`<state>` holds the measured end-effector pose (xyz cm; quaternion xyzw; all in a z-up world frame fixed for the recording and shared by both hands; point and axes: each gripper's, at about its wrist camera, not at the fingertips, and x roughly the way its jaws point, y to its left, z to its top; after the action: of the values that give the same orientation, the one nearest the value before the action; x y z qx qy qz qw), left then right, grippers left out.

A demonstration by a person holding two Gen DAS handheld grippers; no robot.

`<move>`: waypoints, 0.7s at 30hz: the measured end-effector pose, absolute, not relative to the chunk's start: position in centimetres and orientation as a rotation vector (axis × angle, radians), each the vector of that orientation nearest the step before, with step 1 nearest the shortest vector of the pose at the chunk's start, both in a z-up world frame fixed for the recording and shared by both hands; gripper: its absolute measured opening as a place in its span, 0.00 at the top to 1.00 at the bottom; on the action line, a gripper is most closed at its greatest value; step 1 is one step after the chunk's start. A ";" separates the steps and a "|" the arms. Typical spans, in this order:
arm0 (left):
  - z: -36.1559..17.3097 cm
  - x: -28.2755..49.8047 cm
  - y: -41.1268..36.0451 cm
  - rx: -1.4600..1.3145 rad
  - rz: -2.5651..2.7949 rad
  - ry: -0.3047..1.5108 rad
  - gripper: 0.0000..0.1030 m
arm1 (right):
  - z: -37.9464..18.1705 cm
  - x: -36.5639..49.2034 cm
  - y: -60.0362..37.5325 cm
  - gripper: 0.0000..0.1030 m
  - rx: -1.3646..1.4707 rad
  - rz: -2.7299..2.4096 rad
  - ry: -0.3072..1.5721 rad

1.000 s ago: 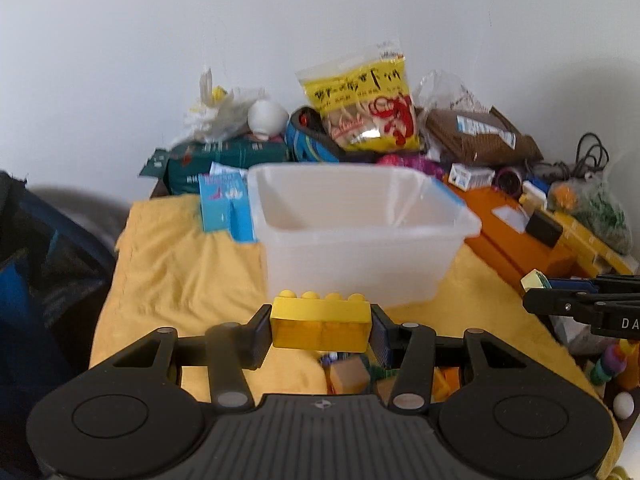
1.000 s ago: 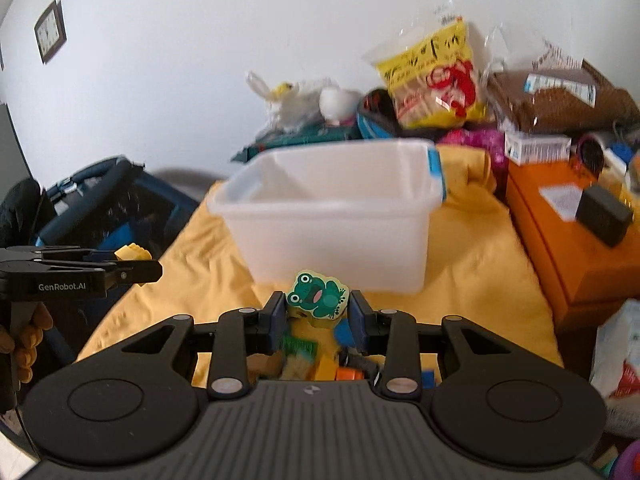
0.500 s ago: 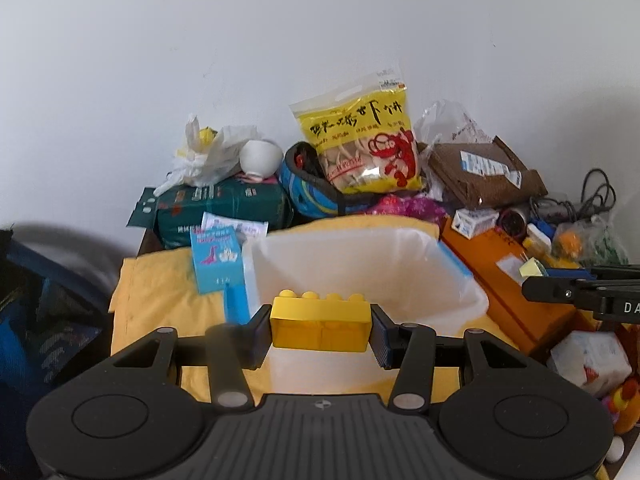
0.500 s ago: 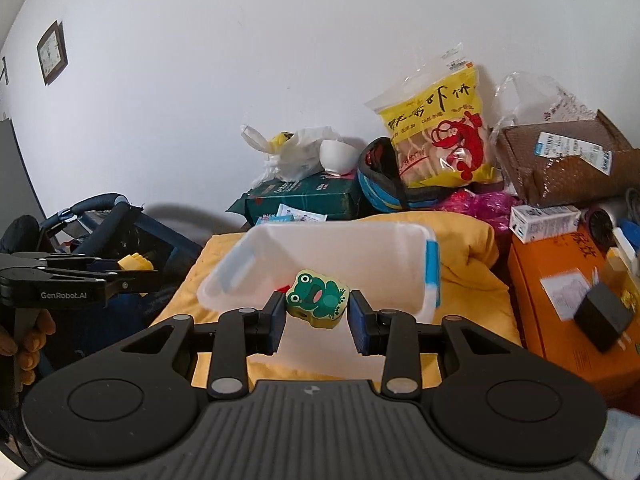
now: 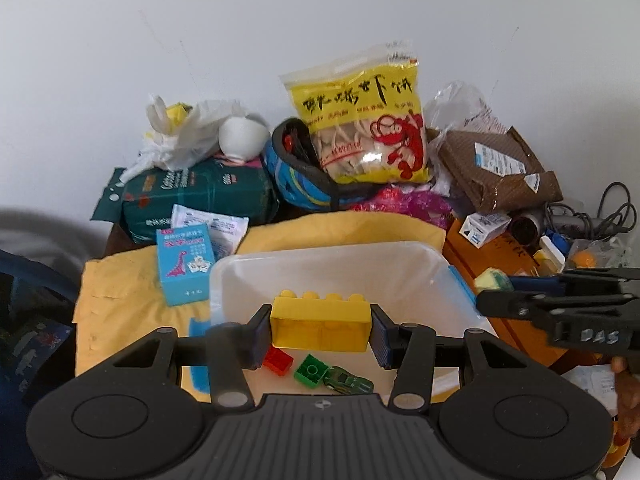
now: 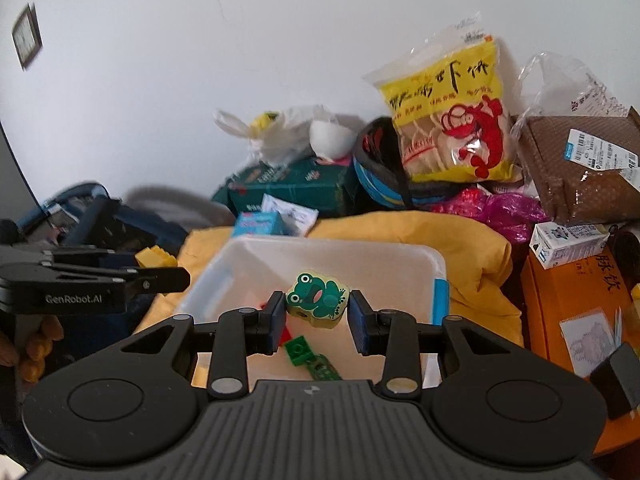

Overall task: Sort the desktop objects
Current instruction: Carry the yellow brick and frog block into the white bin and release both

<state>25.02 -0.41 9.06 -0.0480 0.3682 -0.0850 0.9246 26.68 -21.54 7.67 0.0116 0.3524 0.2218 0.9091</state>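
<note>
My left gripper (image 5: 319, 328) is shut on a yellow toy brick (image 5: 319, 325) and holds it above the clear plastic bin (image 5: 320, 252). My right gripper (image 6: 318, 312) also hovers over the bin (image 6: 340, 252); its jaws stand a little wider than the green frog block (image 6: 317, 295) between them, with gaps at both sides. Inside the bin lie a red brick (image 5: 278, 361), a green brick (image 5: 309, 370) and a small green toy car (image 5: 347, 380). The left gripper with its yellow brick (image 6: 156, 258) shows at the left of the right wrist view.
The bin sits on a yellow cloth (image 5: 120, 304). A blue dinosaur card box (image 5: 184, 266) stands left of it. A yellow snack bag (image 5: 360, 128), green pack (image 5: 200, 196), brown parcel (image 5: 492, 168) and orange box (image 6: 576, 312) crowd the back and right.
Both grippers rose and moved forward over the bin. The right gripper's jaws have spread apart from the frog block; the left still clamps the yellow brick.
</note>
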 end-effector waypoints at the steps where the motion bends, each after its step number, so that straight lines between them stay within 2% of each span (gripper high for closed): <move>1: 8.9 25.5 -0.6 -0.098 -0.179 0.768 0.49 | 7.4 27.3 -21.4 0.64 0.018 0.451 0.747; 5: 8.3 27.3 -1.0 -0.091 -0.169 0.809 0.48 | 6.4 29.3 -21.1 0.62 0.011 0.425 0.804; 6: 8.2 27.7 -1.1 -0.078 -0.158 0.811 0.41 | 6.3 29.6 -21.0 0.59 0.005 0.416 0.804; 7: 8.2 27.9 -1.2 -0.064 -0.142 0.811 0.37 | 6.4 29.8 -20.9 0.54 -0.004 0.411 0.798; 8: 8.1 28.0 -1.3 -0.054 -0.114 0.805 0.31 | 6.5 29.8 -20.9 0.43 -0.011 0.410 0.785; 14: 7.1 27.2 -0.6 -0.050 -0.107 0.807 0.30 | 6.5 29.2 -21.0 0.42 -0.013 0.418 0.755; 19: 6.8 22.2 0.2 -0.058 -0.128 0.698 0.30 | 6.5 25.3 -22.2 0.41 0.003 0.441 0.663; 21: 6.2 19.0 0.4 -0.048 -0.147 0.640 0.30 | 6.1 22.7 -22.9 0.35 -0.012 0.440 0.608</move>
<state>18.98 0.41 6.18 -0.0237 0.3142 -0.0721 0.9463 22.72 -22.90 6.14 -0.0059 0.2969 0.2150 0.9304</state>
